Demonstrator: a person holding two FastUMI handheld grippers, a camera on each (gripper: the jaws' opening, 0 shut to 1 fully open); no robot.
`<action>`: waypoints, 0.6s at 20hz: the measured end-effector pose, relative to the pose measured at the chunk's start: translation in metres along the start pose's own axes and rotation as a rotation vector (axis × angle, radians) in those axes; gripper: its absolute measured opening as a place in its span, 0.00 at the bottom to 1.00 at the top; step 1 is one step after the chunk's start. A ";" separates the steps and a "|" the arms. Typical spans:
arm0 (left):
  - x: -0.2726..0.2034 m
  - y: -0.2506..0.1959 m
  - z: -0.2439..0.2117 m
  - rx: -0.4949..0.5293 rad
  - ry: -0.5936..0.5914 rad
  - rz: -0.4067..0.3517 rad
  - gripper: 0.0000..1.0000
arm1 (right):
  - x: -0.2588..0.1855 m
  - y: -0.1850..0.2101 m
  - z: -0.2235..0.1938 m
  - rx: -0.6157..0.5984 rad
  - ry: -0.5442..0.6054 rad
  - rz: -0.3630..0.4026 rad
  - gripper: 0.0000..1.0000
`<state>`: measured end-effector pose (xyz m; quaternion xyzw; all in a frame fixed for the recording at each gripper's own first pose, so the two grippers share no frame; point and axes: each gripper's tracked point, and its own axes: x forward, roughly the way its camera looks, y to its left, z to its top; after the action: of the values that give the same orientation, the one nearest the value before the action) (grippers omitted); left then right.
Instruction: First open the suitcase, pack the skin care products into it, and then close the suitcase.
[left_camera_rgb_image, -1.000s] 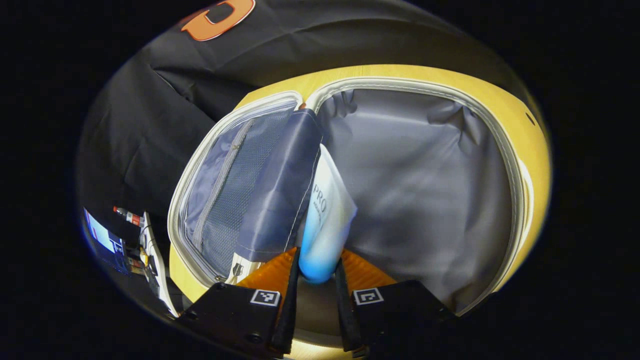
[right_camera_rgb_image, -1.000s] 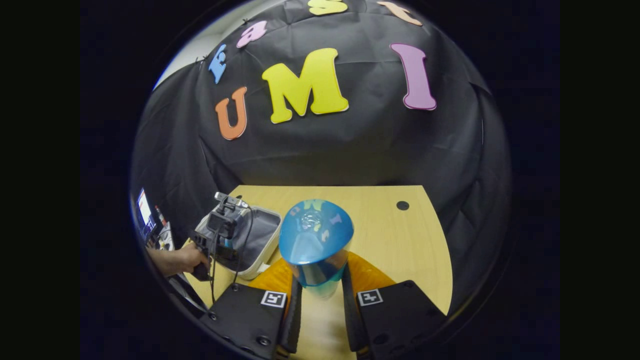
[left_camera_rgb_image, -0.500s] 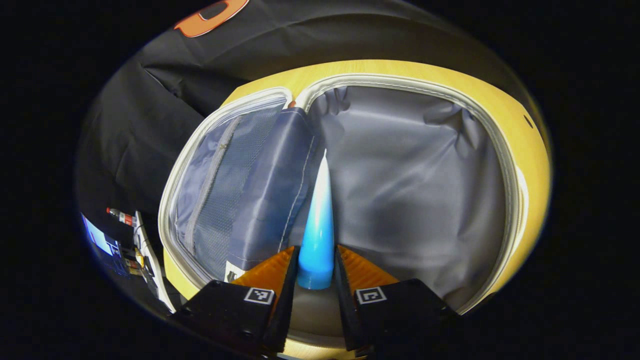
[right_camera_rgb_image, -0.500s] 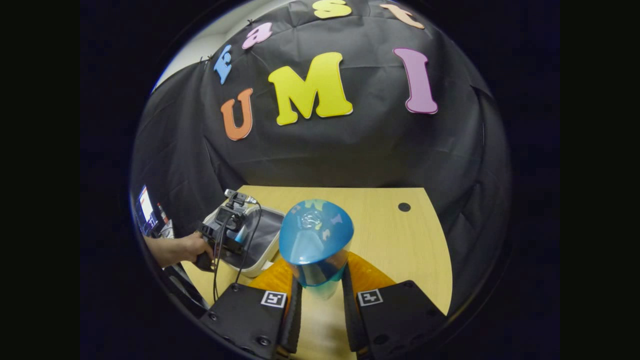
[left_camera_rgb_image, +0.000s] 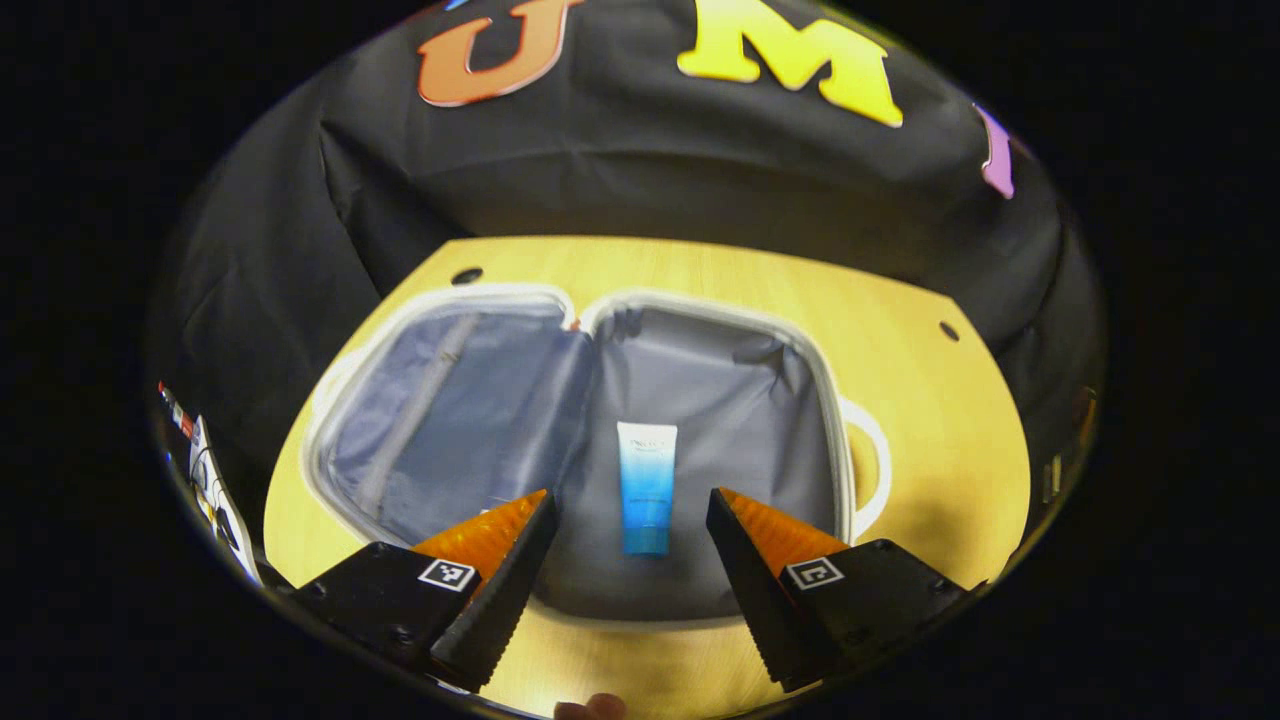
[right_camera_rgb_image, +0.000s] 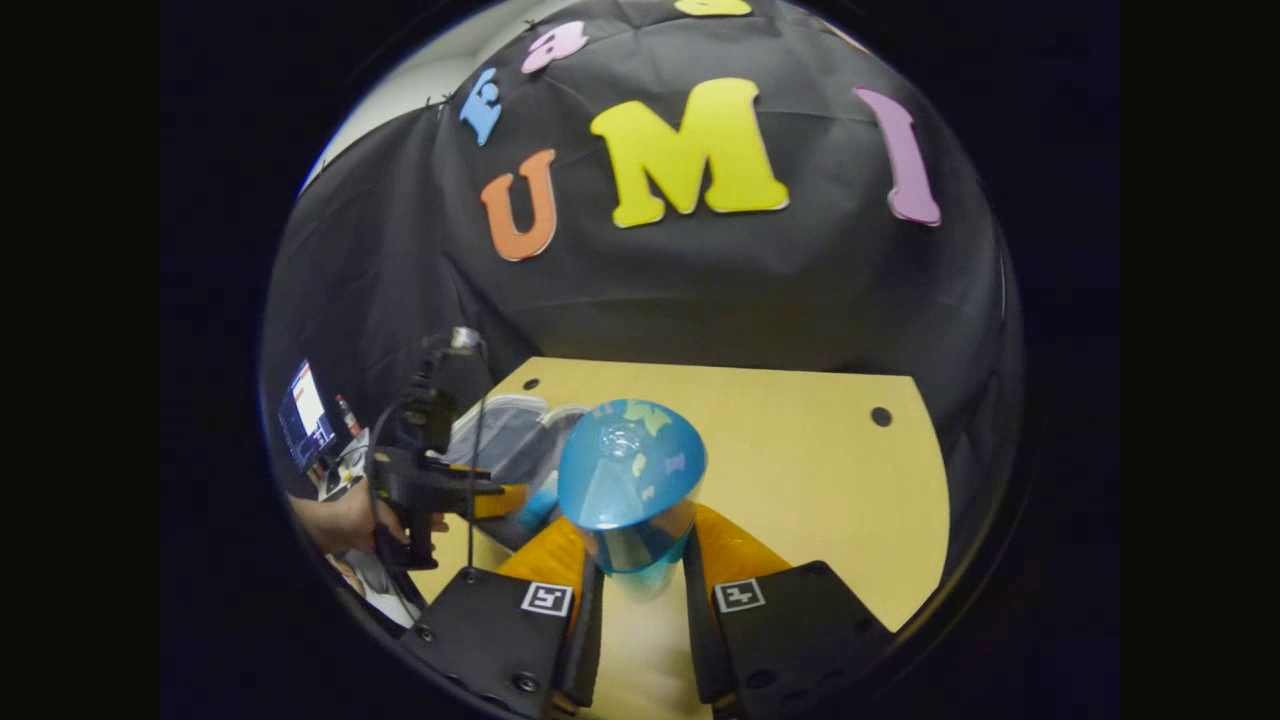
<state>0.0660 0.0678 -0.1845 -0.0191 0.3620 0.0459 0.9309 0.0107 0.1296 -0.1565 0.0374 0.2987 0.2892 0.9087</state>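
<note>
Suitcase (left_camera_rgb_image: 480, 420), a soft grey-lined case with pale piping, lay flat and unzipped on the light wooden table (left_camera_rgb_image: 900, 400) ahead of my left gripper (left_camera_rgb_image: 630, 590). Its fingers stood wide apart, holding nothing. Between and just beyond them a white-to-blue skin care tube (left_camera_rgb_image: 646, 486) rested on the lining. My right gripper (right_camera_rgb_image: 640, 600) pinched a blue dome-capped clear bottle (right_camera_rgb_image: 630, 480) between both fingers, above bare tabletop.
</note>
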 end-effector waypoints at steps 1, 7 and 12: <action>-0.016 0.011 0.004 -0.016 -0.049 0.004 0.96 | 0.018 0.015 0.001 -0.007 0.015 0.022 0.35; -0.080 0.081 -0.008 -0.115 -0.183 -0.011 0.96 | 0.137 0.093 -0.043 0.061 0.200 0.083 0.35; -0.100 0.123 -0.032 -0.147 -0.186 0.008 0.97 | 0.191 0.105 -0.103 0.118 0.378 0.010 0.35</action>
<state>-0.0408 0.1808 -0.1404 -0.0814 0.2696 0.0775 0.9564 0.0247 0.3110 -0.3153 0.0369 0.4803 0.2776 0.8312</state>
